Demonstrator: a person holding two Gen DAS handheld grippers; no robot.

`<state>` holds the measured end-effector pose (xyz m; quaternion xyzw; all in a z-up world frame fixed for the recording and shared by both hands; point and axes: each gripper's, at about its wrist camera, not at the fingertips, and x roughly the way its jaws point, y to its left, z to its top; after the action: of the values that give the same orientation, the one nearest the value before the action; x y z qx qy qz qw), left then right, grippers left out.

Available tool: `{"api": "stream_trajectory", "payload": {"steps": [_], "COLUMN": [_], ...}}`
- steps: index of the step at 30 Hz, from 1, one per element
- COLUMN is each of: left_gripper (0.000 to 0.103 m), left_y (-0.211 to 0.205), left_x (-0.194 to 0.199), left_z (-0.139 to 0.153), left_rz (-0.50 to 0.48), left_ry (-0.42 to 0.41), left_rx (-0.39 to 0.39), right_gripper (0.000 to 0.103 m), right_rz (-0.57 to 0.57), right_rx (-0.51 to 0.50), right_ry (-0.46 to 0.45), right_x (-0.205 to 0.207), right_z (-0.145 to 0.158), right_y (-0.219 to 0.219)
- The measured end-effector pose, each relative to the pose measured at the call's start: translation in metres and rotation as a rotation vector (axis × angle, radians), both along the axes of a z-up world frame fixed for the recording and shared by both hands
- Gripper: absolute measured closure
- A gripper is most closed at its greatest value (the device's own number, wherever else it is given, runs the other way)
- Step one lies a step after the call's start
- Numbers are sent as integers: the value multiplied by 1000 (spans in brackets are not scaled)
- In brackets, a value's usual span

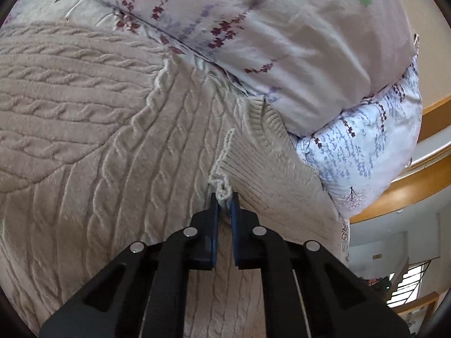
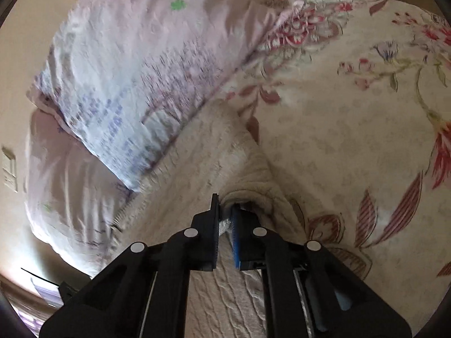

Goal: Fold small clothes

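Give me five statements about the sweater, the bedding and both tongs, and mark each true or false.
1. The left tongs pinch the ribbed edge of the cable-knit sweater. True.
2. The right tongs stand wide open above the sweater. False: they are shut on a fold of it.
3. A floral pillow lies beyond the sweater. True.
4. The sweater is dark blue. False: it is beige.
5. The bedspread is plain. False: it bears red flowers.

Soft, even daylight; fisheye bending and dark vignette at the edges; motion blur smears the right-wrist view's upper left.
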<state>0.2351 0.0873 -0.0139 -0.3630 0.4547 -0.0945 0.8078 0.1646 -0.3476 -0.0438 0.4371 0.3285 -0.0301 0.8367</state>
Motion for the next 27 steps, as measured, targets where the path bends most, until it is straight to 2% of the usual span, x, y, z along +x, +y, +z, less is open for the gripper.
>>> {"api": "stream_trajectory", "payload": {"steps": [3, 4, 5, 7, 8, 12, 15, 17, 21, 24, 27], "left_gripper": [91, 84, 71, 58, 57, 56, 56, 56, 56, 62, 64], "left_y": [2, 4, 8, 26, 37, 110, 170, 207, 243, 262, 273], "left_x": [-6, -13, -20, -41, -52, -98, -126, -141, -149, -147, -147], "left_z": [7, 12, 16, 25, 29, 40, 39, 34, 20, 8, 1], "left_rz": [-28, -45, -58, -71, -60, 77, 242, 366, 475, 536, 581], "left_ry": [3, -9, -24, -62, -77, -93, -58, -5, 37, 39, 23], "left_rx": [14, 26, 32, 23, 20, 21, 26, 33, -2, -95, -160], "right_gripper": [90, 80, 67, 54, 51, 51, 50, 50, 50, 50, 49], "right_rz": [14, 20, 31, 43, 44, 83, 132, 162, 216, 249, 269], "right_rx": [-44, -45, -37, -37, -46, -48, -46, -45, -31, -23, -36], "right_ry": [27, 31, 26, 4, -21, -70, -79, -82, -71, -58, -55], "right_x": [-1, -4, -6, -13, -20, -31, -32, -30, -24, -23, -24], "right_z": [2, 3, 5, 9, 14, 21, 24, 24, 20, 17, 17], "right_y": [6, 6, 6, 7, 8, 9, 15, 21, 34, 42, 45]}}
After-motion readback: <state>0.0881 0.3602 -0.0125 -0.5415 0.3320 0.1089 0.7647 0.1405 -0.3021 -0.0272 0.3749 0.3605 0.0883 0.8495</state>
